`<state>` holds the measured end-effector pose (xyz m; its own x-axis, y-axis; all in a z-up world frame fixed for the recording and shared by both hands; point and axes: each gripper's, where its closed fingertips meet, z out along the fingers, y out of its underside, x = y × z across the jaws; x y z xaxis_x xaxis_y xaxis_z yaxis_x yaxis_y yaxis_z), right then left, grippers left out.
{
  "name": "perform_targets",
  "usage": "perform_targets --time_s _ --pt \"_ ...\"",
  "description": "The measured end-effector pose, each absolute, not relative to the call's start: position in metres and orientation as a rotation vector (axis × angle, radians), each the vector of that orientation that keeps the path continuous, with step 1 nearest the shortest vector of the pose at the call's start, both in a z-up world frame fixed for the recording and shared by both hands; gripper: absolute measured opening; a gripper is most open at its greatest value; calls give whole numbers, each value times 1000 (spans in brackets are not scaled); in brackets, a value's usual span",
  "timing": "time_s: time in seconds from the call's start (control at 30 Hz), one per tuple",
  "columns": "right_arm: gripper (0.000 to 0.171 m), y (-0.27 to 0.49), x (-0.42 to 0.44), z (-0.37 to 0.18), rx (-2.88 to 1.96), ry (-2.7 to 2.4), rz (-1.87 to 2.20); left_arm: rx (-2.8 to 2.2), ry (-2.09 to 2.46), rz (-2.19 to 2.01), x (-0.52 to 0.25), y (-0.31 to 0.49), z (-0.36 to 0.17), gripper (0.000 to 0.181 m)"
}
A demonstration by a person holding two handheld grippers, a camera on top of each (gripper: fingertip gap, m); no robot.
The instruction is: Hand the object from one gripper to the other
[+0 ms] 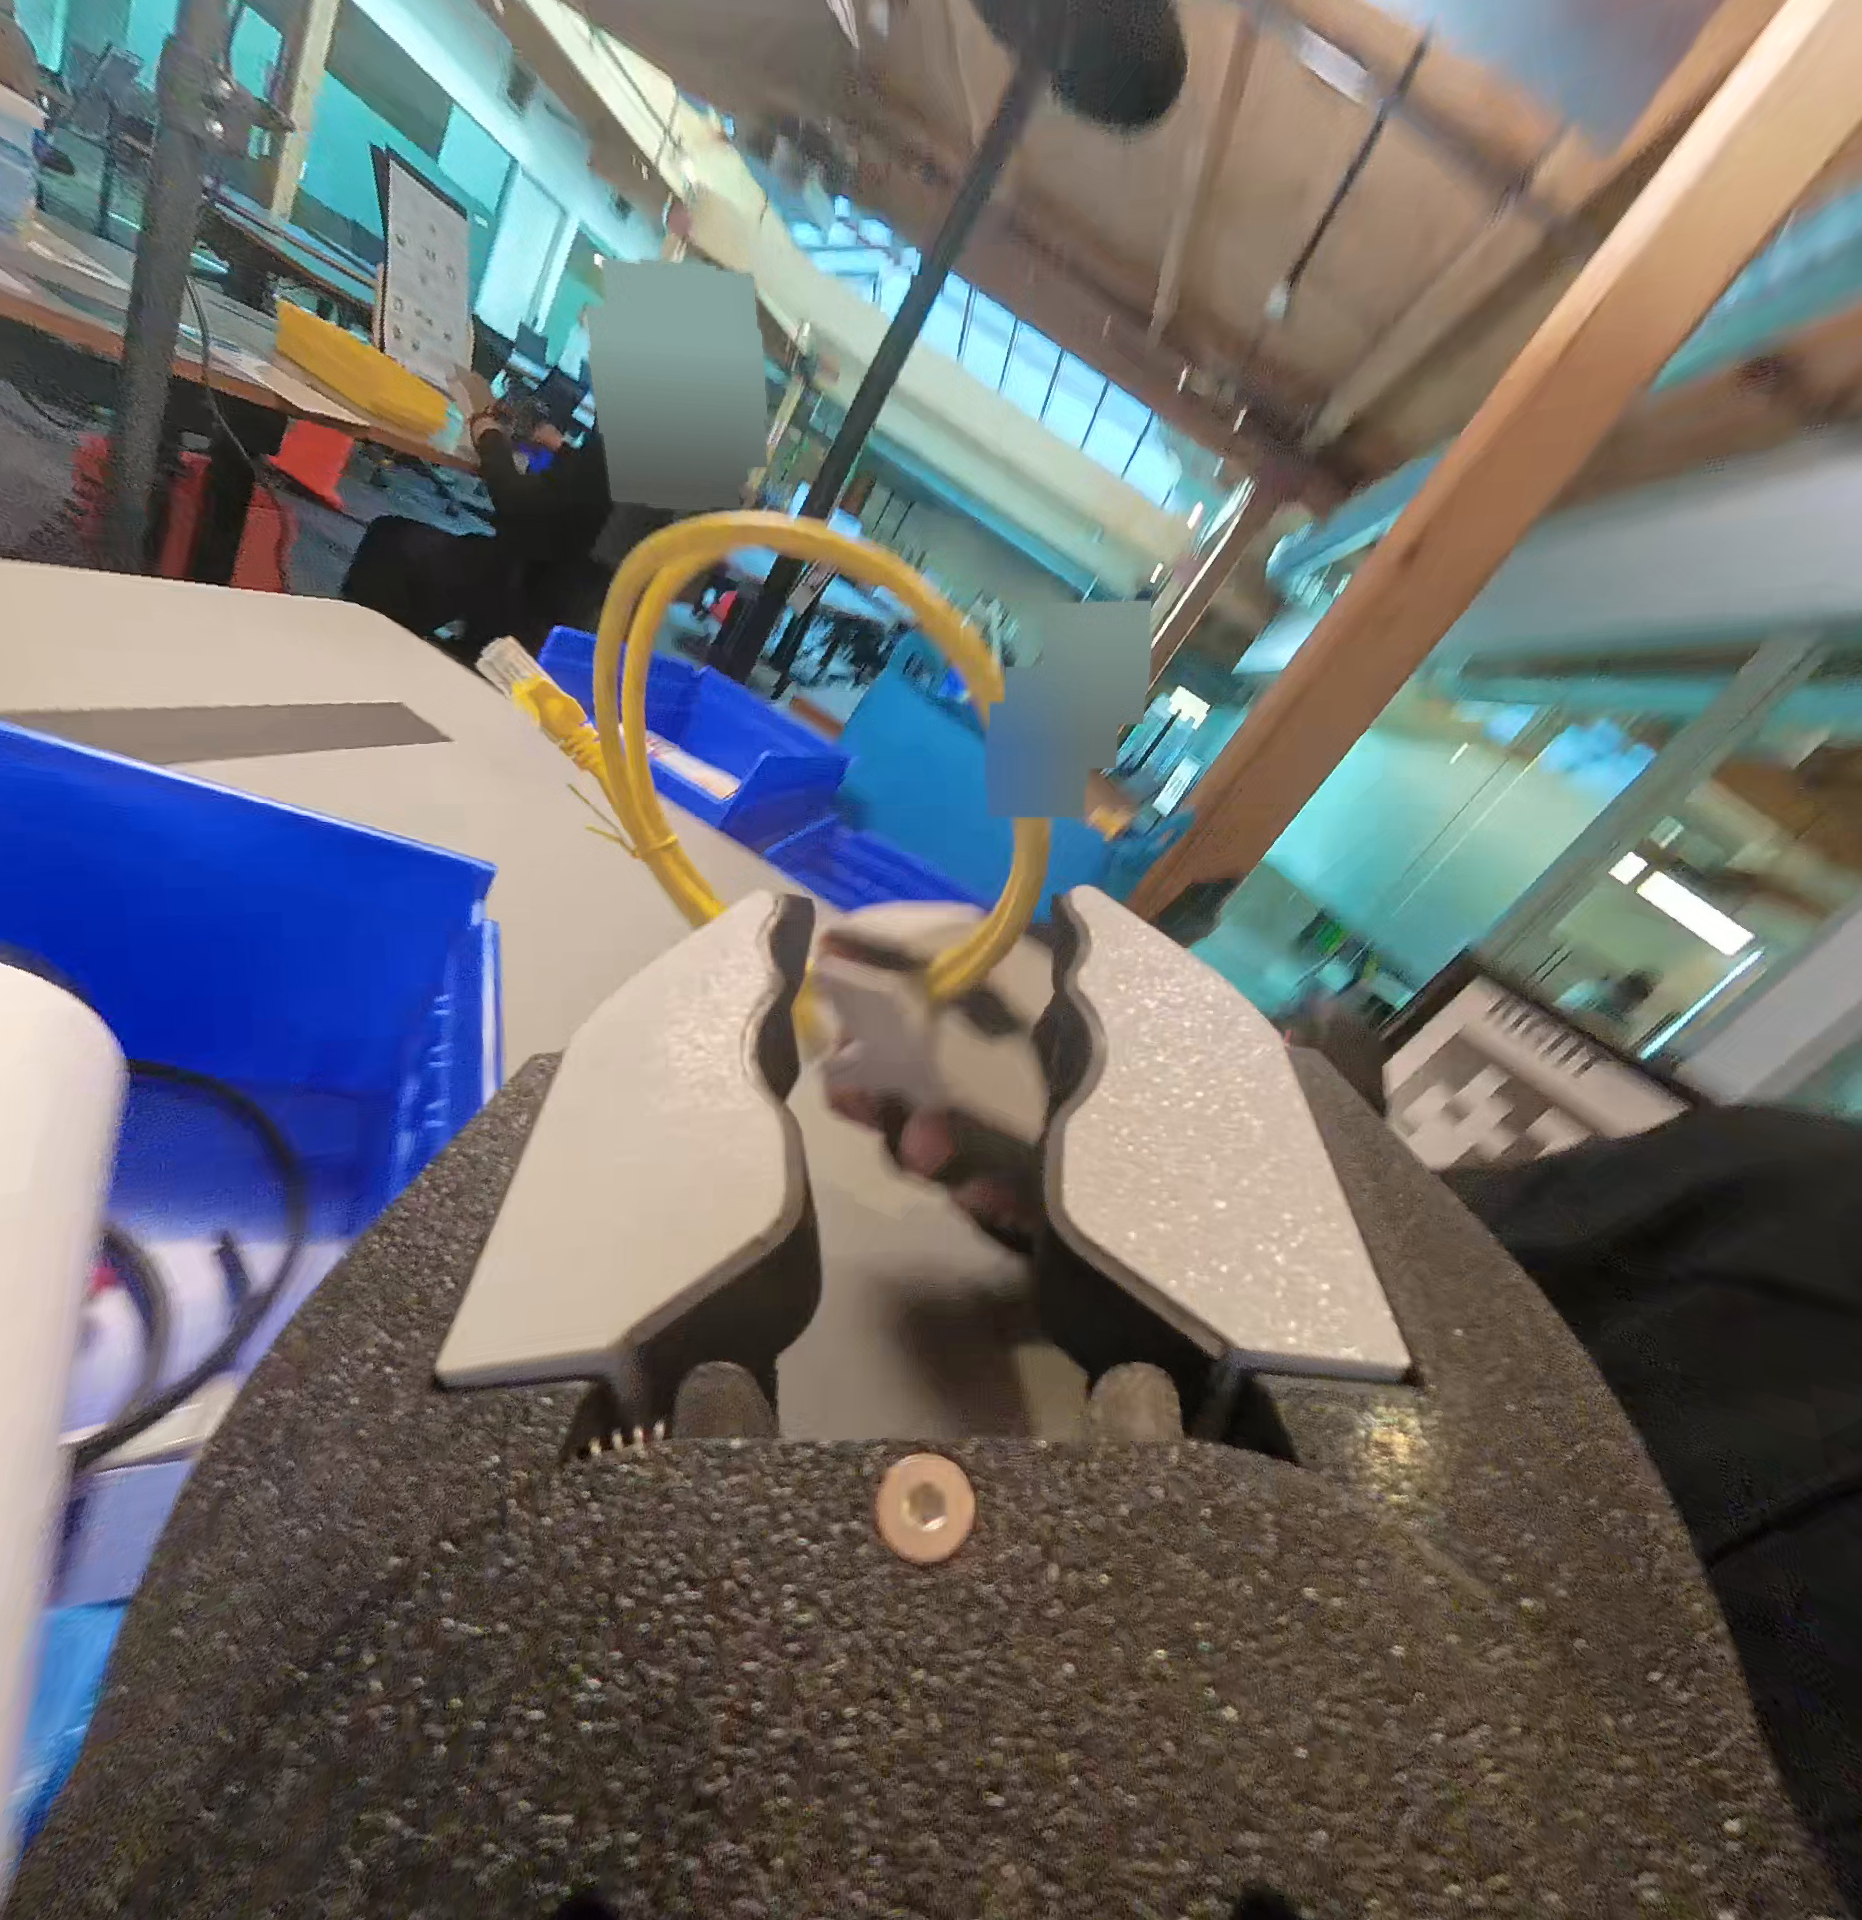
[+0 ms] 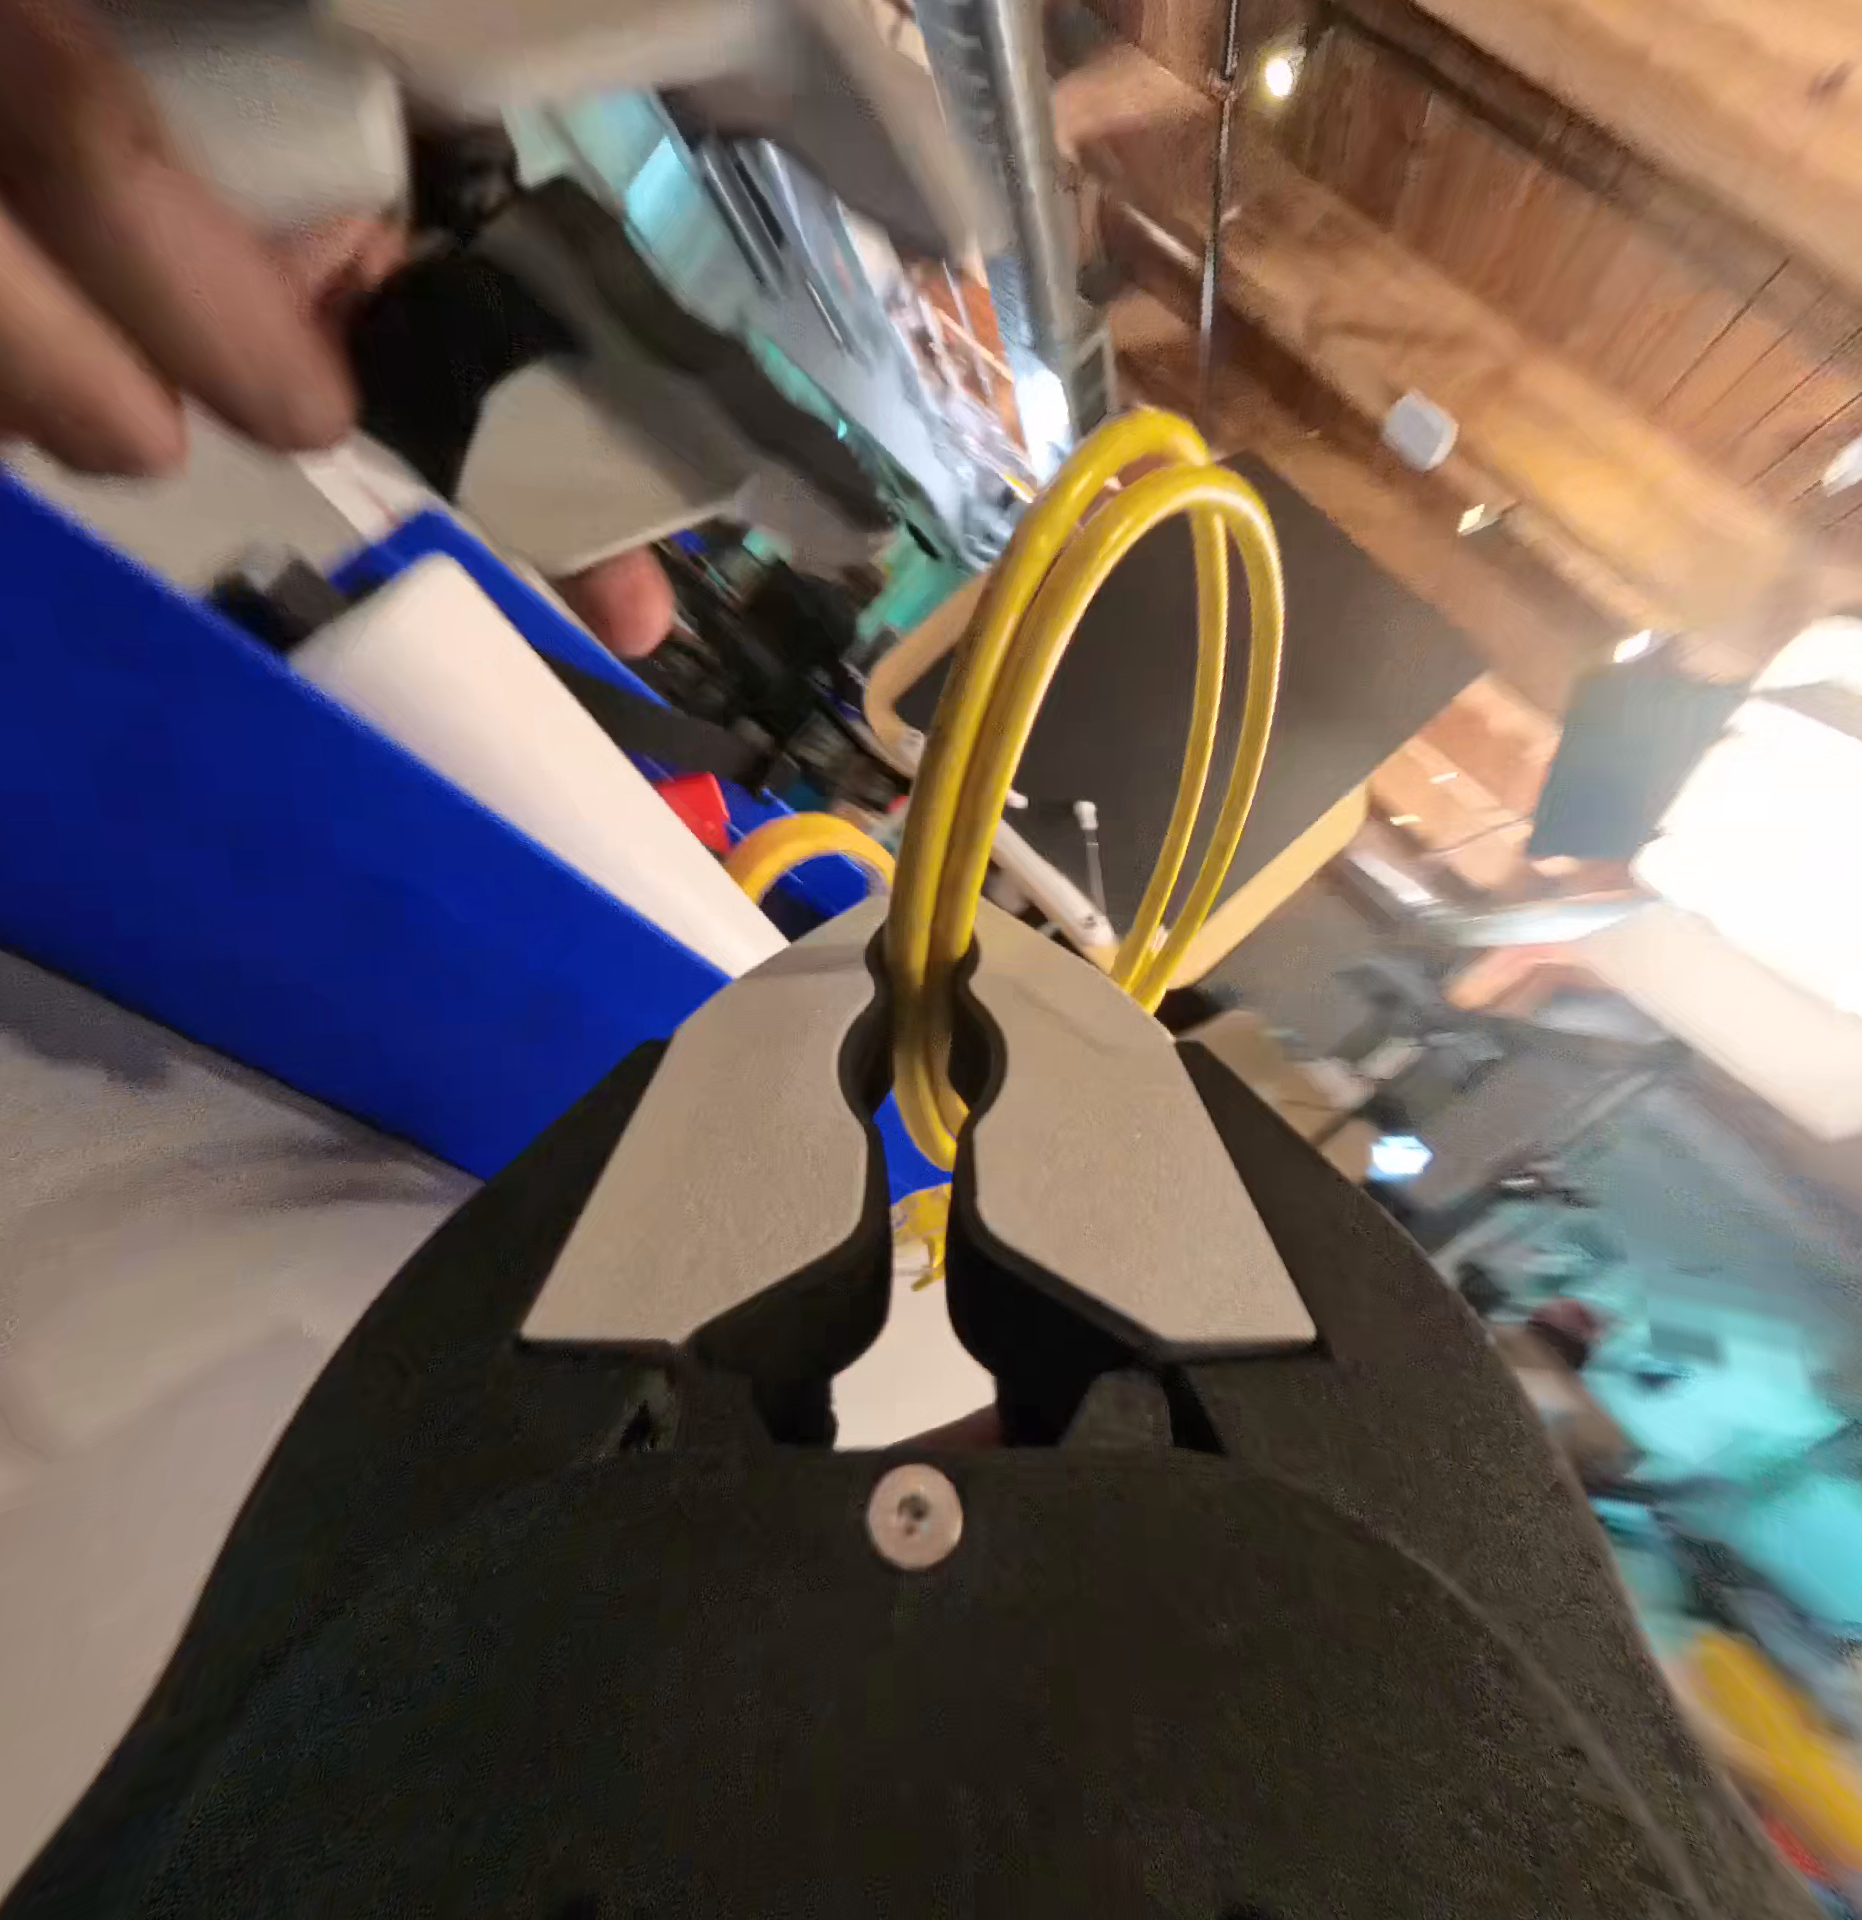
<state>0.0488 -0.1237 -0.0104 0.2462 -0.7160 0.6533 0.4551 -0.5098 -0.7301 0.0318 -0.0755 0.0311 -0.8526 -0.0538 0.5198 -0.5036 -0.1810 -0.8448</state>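
A yellow network cable [image 1: 665, 852], coiled in a loop and tied, stands upright in mid-air. My right gripper [image 2: 927, 935] is shut on the lower part of the cable [image 2: 953, 790], with the loop rising above its fingertips. My left gripper [image 1: 932, 904] is open. The bottom of the loop and the blurred right gripper [image 1: 906, 997] sit in the gap between its fingers. In the right wrist view the left gripper [image 2: 615, 457] shows blurred at the upper left, held by a hand [image 2: 127, 312].
A blue bin [image 1: 231, 935] stands at the left on a grey table [image 1: 231, 644], with a white roll [image 2: 511, 727] in it and more blue bins behind. A yellow tape roll [image 2: 802, 847] lies beyond. A wooden post [image 1: 1478, 520] rises at the right. The grippers' ends are close to 7 cm from one another.
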Motion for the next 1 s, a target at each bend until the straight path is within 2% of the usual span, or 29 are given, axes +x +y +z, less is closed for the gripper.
perform_targets --time_s 0.1,0.23,0.47,0.5,0.53,0.6,0.63,0.7,0.8,0.87,1.0 --pt "5 -145 41 13 -1379 361 -1054 600 -1981 2123 32 -77 18 54" --pt "5 -160 11 45 -1116 311 -474 616 -1891 2062 19 -89 14 55" --pt "5 -158 -27 67 -808 187 106 692 -1521 1949 2 -110 9 65" --pt "5 -151 -30 64 -805 184 151 677 -1481 1954 -1 -111 11 65" --pt "5 -144 -31 60 -809 188 187 653 -1442 1963 -4 -112 13 54" --pt "5 -130 -26 48 -841 234 219 594 -1406 1993 -11 -111 15 15" --pt "5 -125 -20 42 -858 274 214 604 -1417 2022 -8 -110 13 9" --pt "6 -124 -1 29 -897 398 161 643 -1500 2090 1 -106 9 8" --pt "18 -132 35 6 -1033 605 -73 675 -1774 2238 15 -99 7 8" --pt "24 -143 47 -1 -1132 665 -272 665 -2040 2366 22 -93 8 8" --pt "24 -157 54 -3 -1356 609 -756 534 -2614 2638 31 -75 24 8"
